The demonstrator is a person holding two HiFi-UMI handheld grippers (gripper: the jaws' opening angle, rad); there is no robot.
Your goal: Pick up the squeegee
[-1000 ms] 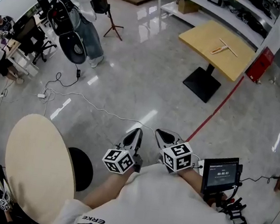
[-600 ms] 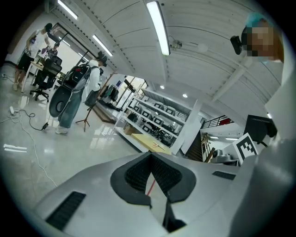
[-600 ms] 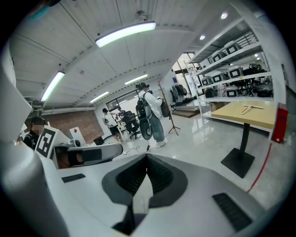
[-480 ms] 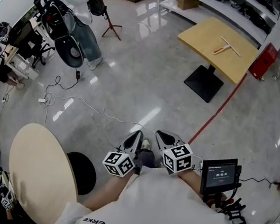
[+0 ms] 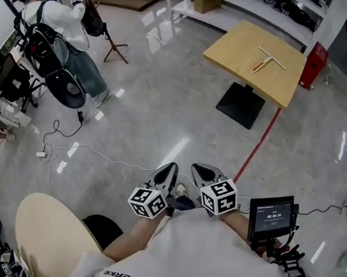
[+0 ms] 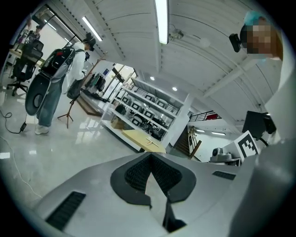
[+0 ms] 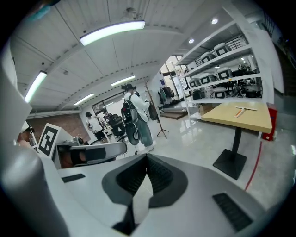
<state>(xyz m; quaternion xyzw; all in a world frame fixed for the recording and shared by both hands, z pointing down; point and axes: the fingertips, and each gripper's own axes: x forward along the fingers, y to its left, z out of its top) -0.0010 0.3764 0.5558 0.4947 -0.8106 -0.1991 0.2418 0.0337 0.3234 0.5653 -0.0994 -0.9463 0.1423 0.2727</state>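
I see the squeegee (image 5: 264,59) at the upper right of the head view, lying flat on the yellow table (image 5: 236,51): a pale T, 1 slim handle meeting a straight crossbar. Low center, my left gripper (image 5: 170,167) and right gripper (image 5: 199,168) are both closed on nothing, well apart from it.

Square yellow counter (image 5: 235,55) on a black pedestal base (image 5: 241,105), glossy grey floor (image 5: 165,102) — one pale T-shaped squeegee (image 5: 264,61) lies flat on top, near the middle.
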